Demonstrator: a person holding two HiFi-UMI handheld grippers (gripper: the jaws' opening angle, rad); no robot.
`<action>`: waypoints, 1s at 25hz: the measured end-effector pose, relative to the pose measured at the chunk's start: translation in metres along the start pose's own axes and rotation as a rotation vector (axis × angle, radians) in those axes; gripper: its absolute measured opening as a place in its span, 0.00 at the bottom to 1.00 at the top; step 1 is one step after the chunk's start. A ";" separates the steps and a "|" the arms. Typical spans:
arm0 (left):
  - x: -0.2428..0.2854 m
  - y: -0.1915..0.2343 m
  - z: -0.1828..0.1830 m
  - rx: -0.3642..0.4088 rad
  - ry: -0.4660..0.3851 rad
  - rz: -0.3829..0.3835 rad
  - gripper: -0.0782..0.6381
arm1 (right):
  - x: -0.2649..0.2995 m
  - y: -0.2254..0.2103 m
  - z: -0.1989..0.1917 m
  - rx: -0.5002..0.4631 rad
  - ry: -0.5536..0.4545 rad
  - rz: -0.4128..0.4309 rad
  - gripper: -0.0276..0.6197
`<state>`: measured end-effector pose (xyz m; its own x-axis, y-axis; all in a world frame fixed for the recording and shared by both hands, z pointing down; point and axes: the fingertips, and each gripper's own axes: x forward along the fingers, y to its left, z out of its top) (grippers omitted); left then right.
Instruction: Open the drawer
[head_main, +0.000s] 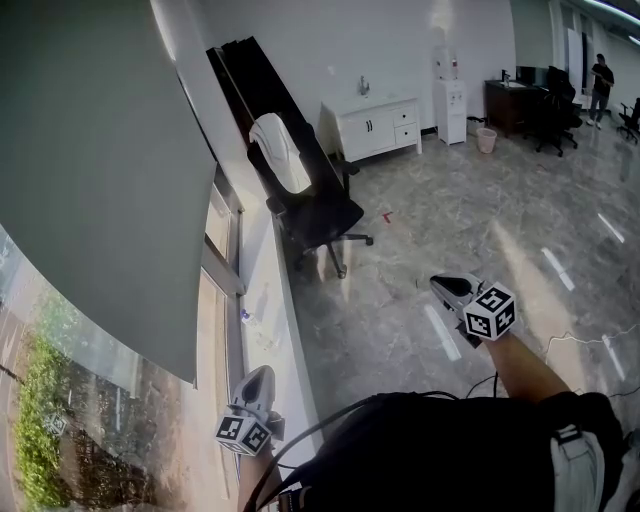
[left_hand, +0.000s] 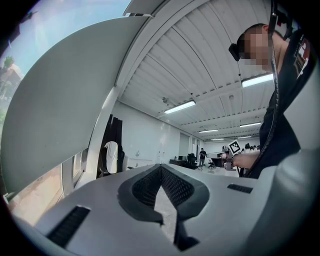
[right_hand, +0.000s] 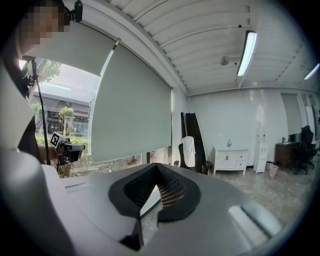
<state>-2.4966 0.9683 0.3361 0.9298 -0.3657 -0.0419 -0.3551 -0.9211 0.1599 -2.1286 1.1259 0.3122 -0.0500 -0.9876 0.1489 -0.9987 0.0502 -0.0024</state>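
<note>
Holds the left hand-held gripper (head_main: 259, 372) clenched, jaw tips met and nothing between them, far short of the white cabinet (head_main: 372, 127) and off toward its left, close by the window sill (head_main: 268, 290). Holds the right hand-held gripper (head_main: 440, 282) clenched and empty likewise, out over the grey marbled floor (head_main: 470, 230), also well apart from the cabinet, which sits ahead and somewhat to the right in the right gripper view. Finds the drawer (head_main: 405, 114) in the right-hand part of that cabinet, one of a small stack beside the two doors, its front flush and closed, with neither gripper anywhere near it. Faces a black office chair (head_main: 318, 208) standing between the grippers and the cabinet, nearer the cabinet's left end, with a white garment (head_main: 280, 150) draped over its back. Shows a water dispenser (head_main: 450, 100) just beside the cabinet's right end, a small waste bin (head_main: 486, 140) a little further right of it, and a dark desk (head_main: 510, 100) beyond that. Shows a person (head_main: 602, 85) standing far to the right of the cabinet. Takes in a grey roller blind (head_main: 100, 180) hanging over the window, well to the cabinet's left.
</note>
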 end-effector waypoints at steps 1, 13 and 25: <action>0.001 0.001 0.000 -0.001 0.002 -0.001 0.11 | 0.001 0.000 -0.001 -0.003 0.003 0.001 0.04; 0.052 -0.027 -0.003 0.001 0.036 -0.049 0.11 | -0.015 -0.042 -0.011 0.016 0.013 -0.031 0.04; 0.153 -0.131 -0.016 0.017 0.060 -0.155 0.11 | -0.112 -0.146 -0.032 0.040 0.008 -0.115 0.04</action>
<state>-2.3062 1.0350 0.3244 0.9775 -0.2110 -0.0062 -0.2081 -0.9681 0.1395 -1.9771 1.2337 0.3272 0.0647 -0.9852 0.1585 -0.9973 -0.0693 -0.0239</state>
